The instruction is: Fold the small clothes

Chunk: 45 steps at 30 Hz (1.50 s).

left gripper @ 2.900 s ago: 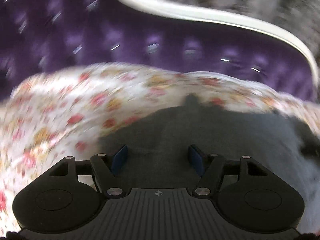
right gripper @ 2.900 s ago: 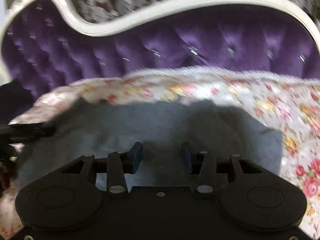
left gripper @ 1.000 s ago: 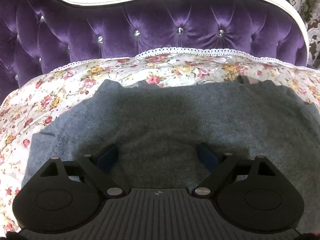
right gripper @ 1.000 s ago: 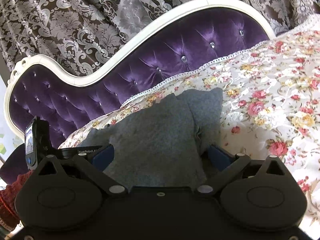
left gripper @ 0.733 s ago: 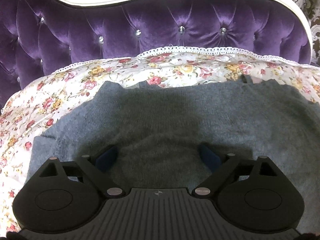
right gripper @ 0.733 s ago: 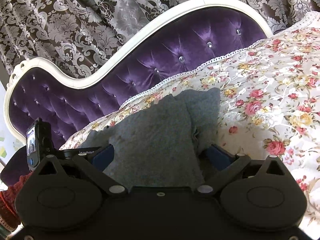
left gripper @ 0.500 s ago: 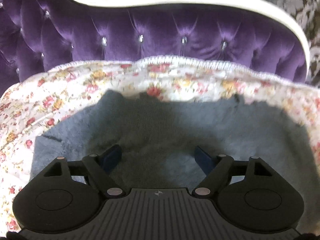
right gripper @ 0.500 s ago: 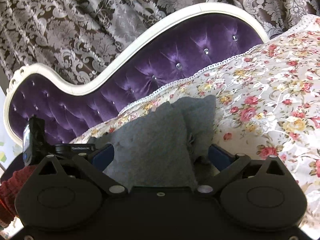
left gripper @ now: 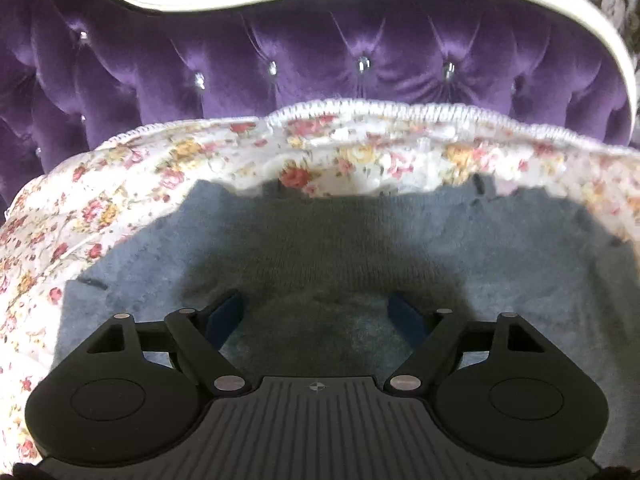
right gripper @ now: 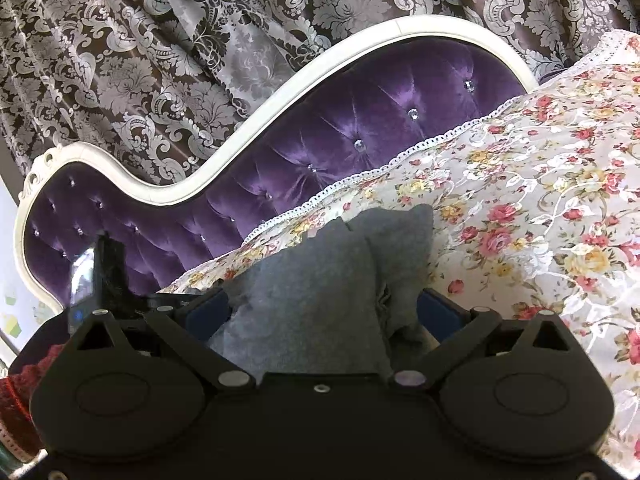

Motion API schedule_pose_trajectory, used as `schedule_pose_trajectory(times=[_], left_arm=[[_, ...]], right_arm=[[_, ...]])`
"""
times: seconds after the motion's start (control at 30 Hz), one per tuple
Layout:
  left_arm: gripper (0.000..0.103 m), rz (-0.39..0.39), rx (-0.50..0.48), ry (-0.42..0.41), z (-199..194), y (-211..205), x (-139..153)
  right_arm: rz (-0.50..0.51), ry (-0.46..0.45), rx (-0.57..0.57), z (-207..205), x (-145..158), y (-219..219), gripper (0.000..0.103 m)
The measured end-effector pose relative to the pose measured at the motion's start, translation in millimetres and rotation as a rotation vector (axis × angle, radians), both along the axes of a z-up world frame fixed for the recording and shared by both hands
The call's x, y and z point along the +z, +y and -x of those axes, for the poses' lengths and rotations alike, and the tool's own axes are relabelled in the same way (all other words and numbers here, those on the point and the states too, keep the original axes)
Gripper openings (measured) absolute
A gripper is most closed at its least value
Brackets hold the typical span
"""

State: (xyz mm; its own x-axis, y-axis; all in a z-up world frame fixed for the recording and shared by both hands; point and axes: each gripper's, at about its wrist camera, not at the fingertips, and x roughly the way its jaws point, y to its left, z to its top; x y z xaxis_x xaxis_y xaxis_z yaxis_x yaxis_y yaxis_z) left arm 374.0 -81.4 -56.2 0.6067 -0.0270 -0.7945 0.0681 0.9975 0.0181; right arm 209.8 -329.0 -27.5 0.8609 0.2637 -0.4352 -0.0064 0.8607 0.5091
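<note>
Left hand-held gripper (left gripper: 316, 316) jaws apart, just narrowed, over grey sweater (left gripper: 328, 248), right hand-held gripper (right gripper: 320, 312) likewise apart

The right tool (right gripper: 322, 308) hangs over a grey knit garment (right gripper: 320, 280), its blue pads wide apart and the cloth lying between them, unpinched. The garment rests on a floral bedspread (right gripper: 540, 200) beside a purple tufted headboard (right gripper: 360, 128). Patterned curtains (right gripper: 180, 40) hang behind. The left tool (right gripper: 104, 280) shows at left.
</note>
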Motion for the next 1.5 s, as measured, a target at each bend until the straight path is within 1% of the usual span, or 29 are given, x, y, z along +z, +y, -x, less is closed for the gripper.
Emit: schedule_pose_trajectory(times=[0.1, 0.23, 0.37, 0.47, 0.5, 0.6, 0.73, 0.8, 0.87, 1.03, 1.2, 1.33, 1.5], left_arm=[[0.079, 0.043, -0.016, -0.038, 24, 5, 13], [0.079, 0.074, -0.066, -0.042, 60, 3, 12], [0.079, 0.076, -0.086, -0.033, 91, 3, -2], [0.080, 0.038, -0.106, -0.058, 101, 2, -9], [0.080, 0.033, -0.112, -0.063, 103, 1, -11], [0.082, 0.057, -0.093, -0.074, 103, 4, -12], [0.083, 0.050, -0.092, -0.100, 107, 2, -14], [0.084, 0.047, -0.092, -0.117, 110, 2, -17], [0.084, 0.051, -0.089, -0.128, 112, 2, -18], [0.084, 0.074, -0.089, -0.120, 111, 6, -19], [0.084, 0.089, -0.109, -0.115, 112, 9, -18], [0.084, 0.090, -0.121, -0.111, 112, 9, -18], [0.084, 0.101, -0.121, -0.112, 112, 10, -17]], right_arm=[[-0.019, 0.003, -0.007, 0, -1, -3, 0.101], [-0.031, 0.011, -0.004, 0, -2, -5, 0.101], [-0.047, 0.037, 0.005, -2, -6, -6, 0.101], [-0.063, 0.054, 0.010, -3, -9, -6, 0.102], [-0.067, 0.062, 0.012, -4, -11, -7, 0.102], [-0.096, 0.086, 0.014, -7, -16, -9, 0.102], [-0.125, 0.114, 0.009, -8, -23, -14, 0.102], [-0.158, 0.133, 0.002, -10, -29, -20, 0.102], [-0.181, 0.130, 0.002, -10, -31, -24, 0.102], [-0.173, 0.119, 0.027, -13, -33, -22, 0.103], [-0.207, 0.120, 0.097, -23, -34, -20, 0.103], [-0.190, 0.126, 0.150, -32, -34, -13, 0.103], [-0.232, 0.159, 0.209, -53, -35, -13, 0.103]])
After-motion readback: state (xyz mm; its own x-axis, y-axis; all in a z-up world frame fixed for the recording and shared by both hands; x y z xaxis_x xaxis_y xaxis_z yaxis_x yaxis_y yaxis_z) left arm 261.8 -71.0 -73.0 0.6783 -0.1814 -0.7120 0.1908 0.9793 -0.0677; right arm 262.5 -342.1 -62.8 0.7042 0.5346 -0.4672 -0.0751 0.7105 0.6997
